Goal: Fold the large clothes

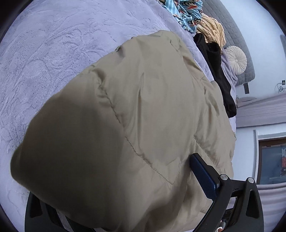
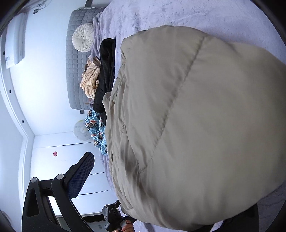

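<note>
A bulky beige quilted jacket lies on the lilac plush bedspread and fills most of both views. In the left wrist view my left gripper stands wide. Its blue-padded right finger presses against the jacket's side, and the jacket covers the other finger. In the right wrist view my right gripper is also spread wide. Its left finger stands free of the jacket with a gap between, and the right finger is hidden under the fabric. The bedspread shows beyond.
Along the bed's edge lie a black garment, a tan striped fleece and a blue cartoon-print cloth. A round cream cushion leans on the grey quilted headboard. White wardrobe doors stand behind. A hand holds the other gripper's handle.
</note>
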